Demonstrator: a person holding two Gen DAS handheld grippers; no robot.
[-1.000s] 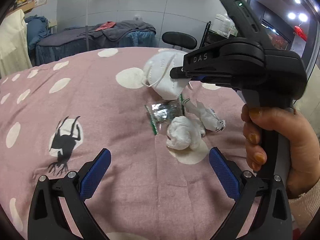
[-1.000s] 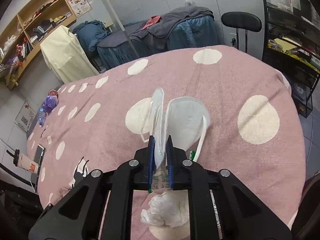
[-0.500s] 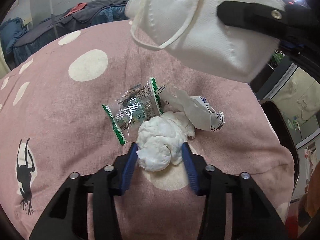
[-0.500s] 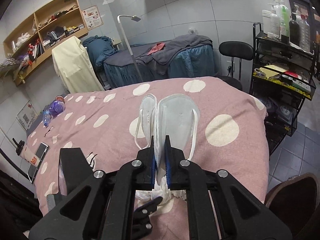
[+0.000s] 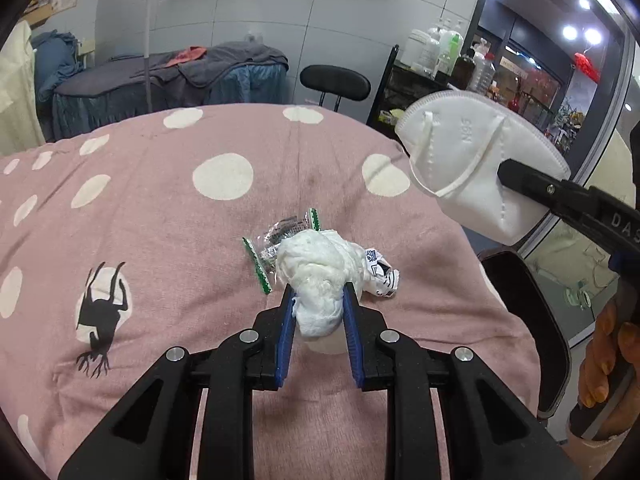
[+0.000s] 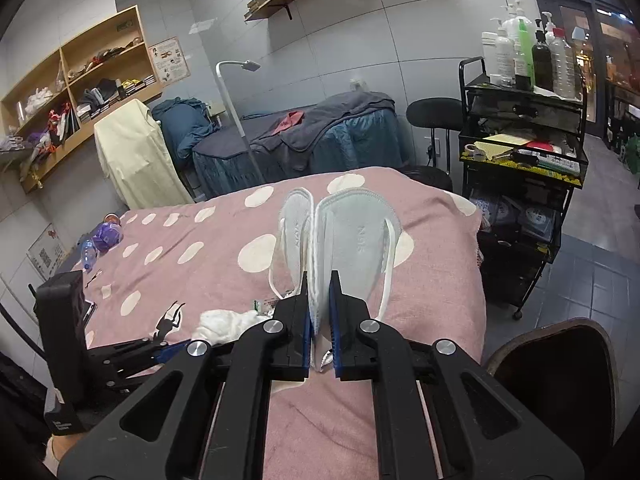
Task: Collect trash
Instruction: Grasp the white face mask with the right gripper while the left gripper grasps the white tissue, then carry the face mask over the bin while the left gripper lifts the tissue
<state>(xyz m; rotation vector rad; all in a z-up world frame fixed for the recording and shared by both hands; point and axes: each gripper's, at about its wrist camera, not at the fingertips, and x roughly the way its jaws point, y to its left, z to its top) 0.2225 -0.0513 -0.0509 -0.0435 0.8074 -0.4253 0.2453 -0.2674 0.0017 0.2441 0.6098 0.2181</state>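
A crumpled white tissue wad (image 5: 320, 264) sits between the blue pads of my left gripper (image 5: 318, 294), whose jaws are closing and press on both its sides just above the pink dotted bed cover (image 5: 160, 220). Behind it lie a clear wrapper with green edges (image 5: 276, 236) and a crumpled printed wrapper (image 5: 378, 270). My right gripper (image 6: 319, 280) is shut on a folded white face mask (image 6: 352, 240), held in the air. The left wrist view shows the mask (image 5: 472, 168) at the right, past the bed's edge.
A dark brown curved seat or bin (image 6: 560, 368) stands by the bed's right side. A black trolley (image 6: 520, 140) with bottles and a black stool (image 5: 334, 82) stand beyond. A purple bottle (image 6: 106, 236) lies at the bed's far left.
My left gripper went from wide open to closed around the tissue wad and raised it slightly. My right gripper carried the mask up and off to the right, away from the trash pile.
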